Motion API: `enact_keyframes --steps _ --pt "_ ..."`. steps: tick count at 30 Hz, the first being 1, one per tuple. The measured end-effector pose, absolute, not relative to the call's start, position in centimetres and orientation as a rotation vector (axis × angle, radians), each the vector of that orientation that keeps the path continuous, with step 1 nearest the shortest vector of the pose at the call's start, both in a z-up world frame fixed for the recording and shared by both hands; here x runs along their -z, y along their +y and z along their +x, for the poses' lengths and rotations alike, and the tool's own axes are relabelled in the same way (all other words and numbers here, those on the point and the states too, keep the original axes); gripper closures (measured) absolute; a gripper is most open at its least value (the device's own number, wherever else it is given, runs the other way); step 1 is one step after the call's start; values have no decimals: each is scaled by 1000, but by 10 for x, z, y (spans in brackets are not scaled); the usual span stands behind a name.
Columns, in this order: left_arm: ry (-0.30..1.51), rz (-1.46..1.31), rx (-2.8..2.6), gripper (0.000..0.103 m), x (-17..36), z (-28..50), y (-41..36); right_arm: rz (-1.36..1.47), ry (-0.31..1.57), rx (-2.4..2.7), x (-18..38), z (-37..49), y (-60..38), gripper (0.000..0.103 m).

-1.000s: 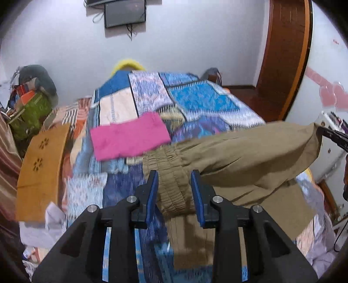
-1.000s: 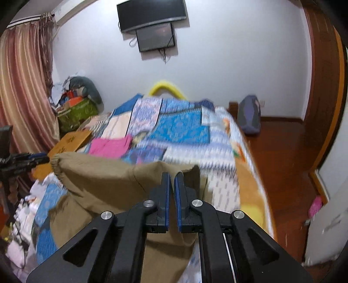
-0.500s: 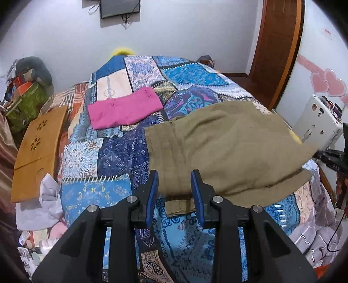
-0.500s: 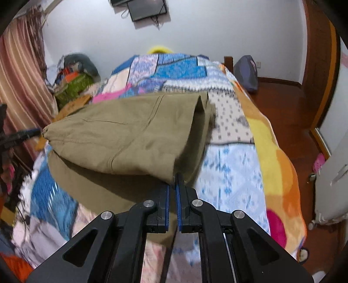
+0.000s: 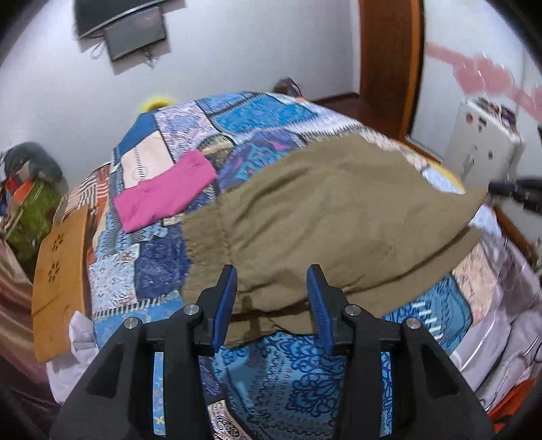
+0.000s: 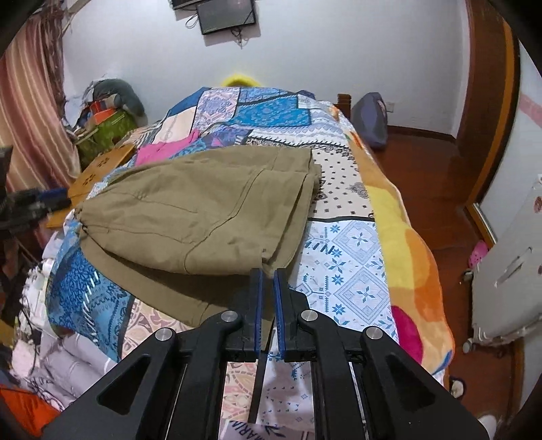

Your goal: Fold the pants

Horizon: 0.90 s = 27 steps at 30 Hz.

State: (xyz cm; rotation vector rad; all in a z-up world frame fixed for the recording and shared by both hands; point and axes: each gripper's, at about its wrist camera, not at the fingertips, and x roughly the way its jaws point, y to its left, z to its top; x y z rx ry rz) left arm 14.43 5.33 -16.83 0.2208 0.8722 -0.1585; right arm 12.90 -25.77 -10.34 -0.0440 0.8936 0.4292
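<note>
The khaki pants (image 5: 325, 216) lie folded over on themselves on the patchwork bedspread (image 5: 288, 365), an upper layer resting on a lower layer that shows along the near edge. In the left wrist view the cloth bulges slightly and its right corner reaches toward the right gripper's dark tip at the frame's edge. In the right wrist view the same garment (image 6: 203, 213) is spread flatter, with a seam and pocket line visible across the top layer.

The left gripper (image 5: 272, 301) has its blue-padded fingers (image 5: 227, 298) spread wide apart — the near edge of the pants sits between and just beyond them, and neither pad presses on the fabric. The right gripper (image 6: 267, 298) has its jaws drawn close together, with only a narrow slit between the blue pads; the corner of the pants sits just at or beyond the fingertips, and it cannot be told whether any cloth is pinched there.

Beyond the pants, a pink garment (image 5: 162, 193) lies flat on the bedspread, well apart from them. A wooden board (image 5: 59, 281) with flower-shaped cutouts leans at the bed's left side. A dark screen (image 6: 227, 15) hangs on the white wall at the far end, a white appliance (image 6: 508, 274) stands on the wooden floor to the right, and a striped curtain (image 6: 30, 111) hangs at the left
</note>
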Motion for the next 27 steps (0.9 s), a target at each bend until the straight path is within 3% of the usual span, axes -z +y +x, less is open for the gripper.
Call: enact_keyframes --steps 1,3,5,9,11,27 --pt "885 252 160 57 175 145 48 -40 889 -426 103 127 -258 94" --pt "895 320 140 38 186 145 41 -34 882 -407 101 123 -259 85" --pt "880 374 113 27 193 143 39 -42 865 -393 100 118 -257 63" --pt "887 400 110 27 203 144 41 -76 859 -440 99 116 -240 60" --pt "886 406 123 27 204 144 42 -93 862 -475 102 118 -229 51" --pt "892 410 224 27 204 144 20 -265 906 -724 135 117 -123 49"
